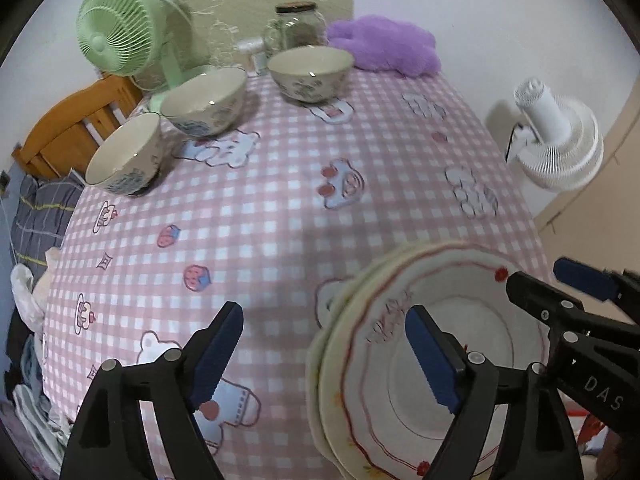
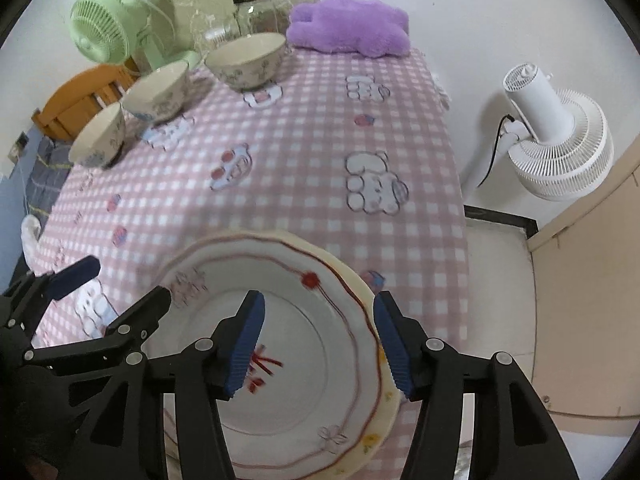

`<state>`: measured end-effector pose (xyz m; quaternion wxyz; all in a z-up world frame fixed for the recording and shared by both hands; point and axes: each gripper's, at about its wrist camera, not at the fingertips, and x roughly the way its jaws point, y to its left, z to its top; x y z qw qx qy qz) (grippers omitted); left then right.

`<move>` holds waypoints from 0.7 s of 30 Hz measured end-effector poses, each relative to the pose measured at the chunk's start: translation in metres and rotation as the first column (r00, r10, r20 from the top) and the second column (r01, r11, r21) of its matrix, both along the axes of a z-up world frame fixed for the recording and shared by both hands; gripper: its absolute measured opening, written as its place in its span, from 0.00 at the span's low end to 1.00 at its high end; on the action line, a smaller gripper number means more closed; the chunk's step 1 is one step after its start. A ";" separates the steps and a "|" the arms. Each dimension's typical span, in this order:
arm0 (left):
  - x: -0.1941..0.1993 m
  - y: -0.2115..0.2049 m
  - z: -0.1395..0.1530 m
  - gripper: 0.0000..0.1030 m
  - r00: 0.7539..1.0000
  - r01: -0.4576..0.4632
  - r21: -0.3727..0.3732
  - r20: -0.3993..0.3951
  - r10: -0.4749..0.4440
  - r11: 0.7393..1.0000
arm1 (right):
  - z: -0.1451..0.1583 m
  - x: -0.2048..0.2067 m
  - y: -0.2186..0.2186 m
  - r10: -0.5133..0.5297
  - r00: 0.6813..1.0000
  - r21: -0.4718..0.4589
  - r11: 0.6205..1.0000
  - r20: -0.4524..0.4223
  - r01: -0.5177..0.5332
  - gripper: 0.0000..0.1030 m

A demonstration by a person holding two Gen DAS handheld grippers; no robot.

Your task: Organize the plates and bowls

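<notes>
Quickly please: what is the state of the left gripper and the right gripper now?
Left gripper: open, holding nothing, above the tablecloth beside the stacked plates.
Right gripper: open, jaws either side of the top plate's rim, not gripping.

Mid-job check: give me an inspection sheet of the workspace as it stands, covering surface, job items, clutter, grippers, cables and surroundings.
Surface: table under a pink checked cloth, printed with cartoon figures.
Job's things: plates stacked at the near edge, at least two rims visible in the left wrist view; three bowls in a separate row at the far left.
Clutter: glass jar, purple plush, green fan at the far end.
Grippers: left gripper open, one finger over the plates; right gripper open, straddling the plate rim, pads apart from it.
Cables: black cord at the white fan.
Surroundings: white fan, wooden bed frame.
</notes>
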<state>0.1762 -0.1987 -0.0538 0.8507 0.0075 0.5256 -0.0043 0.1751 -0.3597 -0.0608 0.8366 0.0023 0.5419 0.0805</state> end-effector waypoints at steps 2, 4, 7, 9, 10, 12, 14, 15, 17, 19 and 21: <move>0.003 0.010 0.005 0.82 1.000 -0.006 -0.008 0.020 0.006 1.000 | 0.005 0.002 0.006 -0.023 1.000 0.015 1.000 0.014 0.022 0.58; 0.006 0.023 0.008 0.82 0.999 -0.002 -0.024 0.037 0.003 1.000 | 0.008 0.005 0.017 -0.044 0.999 0.025 0.999 0.023 0.044 0.58; 0.009 0.041 0.012 0.82 0.999 0.019 -0.045 0.051 -0.017 0.999 | 0.011 0.009 0.033 -0.073 0.997 0.019 0.997 0.039 0.073 0.58; 0.012 0.056 0.017 0.82 0.998 0.031 -0.044 0.060 -0.029 0.999 | 0.014 0.009 0.049 -0.091 0.995 0.004 0.996 0.047 0.090 0.58; 0.013 0.062 0.019 0.82 0.997 0.033 -0.044 0.066 -0.030 0.998 | 0.017 0.009 0.056 -0.097 0.994 -0.001 0.995 0.055 0.097 0.58; 0.015 0.080 0.022 0.82 0.997 0.041 -0.045 0.074 -0.038 0.998 | 0.023 0.009 0.074 -0.114 0.990 -0.010 0.993 0.084 0.115 0.58; 0.018 0.098 0.025 0.82 0.996 0.047 -0.049 0.084 -0.043 0.998 | 0.026 0.010 0.087 -0.126 0.988 -0.006 0.992 0.094 0.127 0.58; 0.019 0.106 0.027 0.82 0.995 0.046 -0.050 0.087 -0.042 0.998 | 0.028 0.010 0.097 -0.134 0.986 0.011 0.991 0.099 0.133 0.58; 0.022 0.122 0.028 0.82 0.995 0.042 -0.056 0.095 -0.037 0.998 | 0.029 0.011 0.113 -0.142 0.985 0.026 0.990 0.098 0.140 0.58; 0.025 0.141 0.030 0.82 0.994 0.040 -0.069 0.109 -0.032 0.997 | 0.029 0.012 0.131 -0.148 0.984 0.005 0.989 0.096 0.149 0.58; 0.030 0.158 0.032 0.82 0.992 0.041 -0.068 0.119 -0.033 0.997 | 0.028 0.012 0.150 -0.149 0.984 -0.019 0.988 0.098 0.151 0.58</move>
